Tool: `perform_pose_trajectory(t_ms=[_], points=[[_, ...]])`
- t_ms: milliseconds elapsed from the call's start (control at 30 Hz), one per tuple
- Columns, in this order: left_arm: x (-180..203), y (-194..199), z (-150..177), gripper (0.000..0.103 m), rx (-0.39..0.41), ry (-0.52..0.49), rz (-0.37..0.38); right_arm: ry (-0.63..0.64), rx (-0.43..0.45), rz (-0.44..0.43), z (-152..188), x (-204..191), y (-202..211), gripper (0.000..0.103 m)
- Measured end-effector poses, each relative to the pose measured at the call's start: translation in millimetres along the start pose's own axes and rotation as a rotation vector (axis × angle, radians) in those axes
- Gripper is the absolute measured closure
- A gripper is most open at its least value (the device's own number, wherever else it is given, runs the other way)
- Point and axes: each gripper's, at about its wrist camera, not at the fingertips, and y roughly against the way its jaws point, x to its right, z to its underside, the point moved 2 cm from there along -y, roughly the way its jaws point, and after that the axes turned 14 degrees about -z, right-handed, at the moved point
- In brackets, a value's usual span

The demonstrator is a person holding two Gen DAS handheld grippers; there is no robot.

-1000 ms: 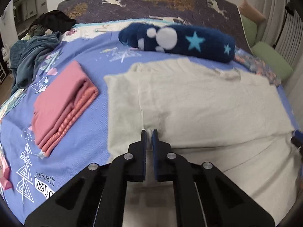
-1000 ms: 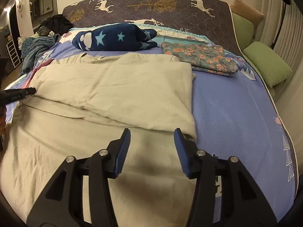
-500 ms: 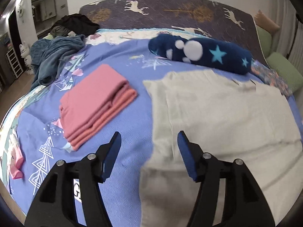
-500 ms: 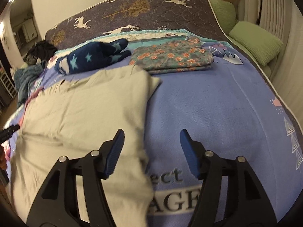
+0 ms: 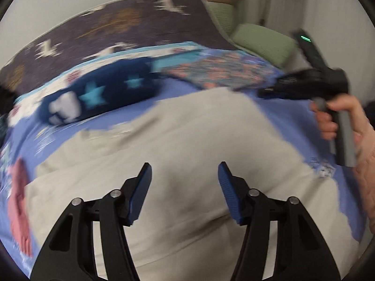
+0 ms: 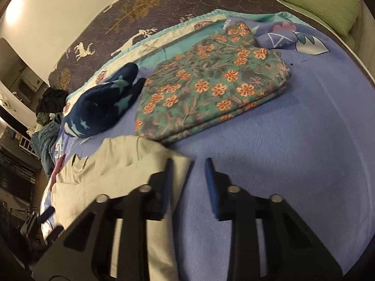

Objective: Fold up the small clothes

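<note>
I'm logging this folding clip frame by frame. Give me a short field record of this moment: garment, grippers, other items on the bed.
garment: beige garment, spread on the blue bedspread, one fold already made
left gripper: jaws open, over the garment, holding nothing
right gripper: jaws open, at the garment's far right corner, straddling its edge
folded already: floral piece; pink piece
other: navy star-print bundle; green cushion
image quality: left view motion-blurred
</note>
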Motion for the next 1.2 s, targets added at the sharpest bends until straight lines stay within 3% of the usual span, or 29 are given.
perform_pose_trajectory(t_ms=[33, 133, 200, 233, 267, 333, 467, 500, 533, 567, 667, 733, 833, 867, 900, 967, 1033, 1067, 1133, 1200], points=[[21, -2, -4, 0.051, 0.003, -0.030, 0.051, 0.025, -0.015, 0.019, -2, -2, -3, 0.087], [61, -11, -6, 0.051, 0.004, -0.098, 0.107, 0.077, -0.046, 0.026, -1, -7, -8, 0.087], [82, -29, 5, 0.051, -0.066, -0.116, 0.156, 0.073, -0.081, -0.008, 1, -5, -12, 0.087], [89, -37, 13, 0.051, -0.099, -0.109, 0.160, 0.071, -0.094, -0.024, 3, -5, -14, 0.082], [92, -39, 19, 0.050, -0.074, -0.108, 0.134, 0.077, -0.113, -0.038, 4, -5, -17, 0.066], [99, -33, 26, 0.050, -0.013, -0.142, 0.097, 0.094, -0.121, -0.038, 5, -6, -18, 0.050], [100, -33, 28, 0.050, -0.015, -0.142, 0.099, 0.050, -0.168, -0.074, -5, -6, -37, 0.049], [99, -32, 28, 0.050, -0.014, -0.140, 0.102, 0.029, -0.165, -0.076, -9, -6, -41, 0.056], [99, -30, 29, 0.050, -0.012, -0.139, 0.101, 0.013, -0.159, -0.084, -12, -6, -44, 0.097], [100, -29, 30, 0.050, -0.008, -0.141, 0.099, -0.007, -0.154, -0.103, -15, -8, -46, 0.101], [102, -29, 30, 0.050, -0.004, -0.144, 0.093, 0.020, -0.031, -0.144, -25, -22, -23, 0.101], [105, -30, 26, 0.049, -0.005, -0.147, 0.093, 0.051, 0.018, -0.118, -27, -26, -11, 0.102], [105, -31, 26, 0.049, -0.005, -0.147, 0.094, 0.114, 0.128, 0.108, -39, -11, 1, 0.103], [104, -31, 26, 0.049, -0.005, -0.146, 0.094, 0.127, 0.154, 0.144, -44, -4, 4, 0.103], [104, -31, 26, 0.048, -0.006, -0.146, 0.095, 0.101, 0.157, 0.124, -47, 5, 6, 0.103], [105, -31, 25, 0.045, -0.008, -0.144, 0.105, 0.002, 0.073, -0.029, -44, 20, 6, 0.103], [106, -31, 25, 0.042, -0.010, -0.150, 0.114, 0.030, 0.006, -0.072, -30, 10, 4, 0.093], [108, -31, 25, 0.042, -0.009, -0.158, 0.108, 0.075, -0.030, -0.062, -19, 0, 1, 0.072], [110, -30, 26, 0.042, -0.005, -0.167, 0.095, 0.097, -0.080, -0.113, -2, -14, -7, 0.040], [108, -28, 25, 0.041, -0.003, -0.161, 0.093, 0.103, -0.169, -0.128, 18, -24, -26, 0.057]])
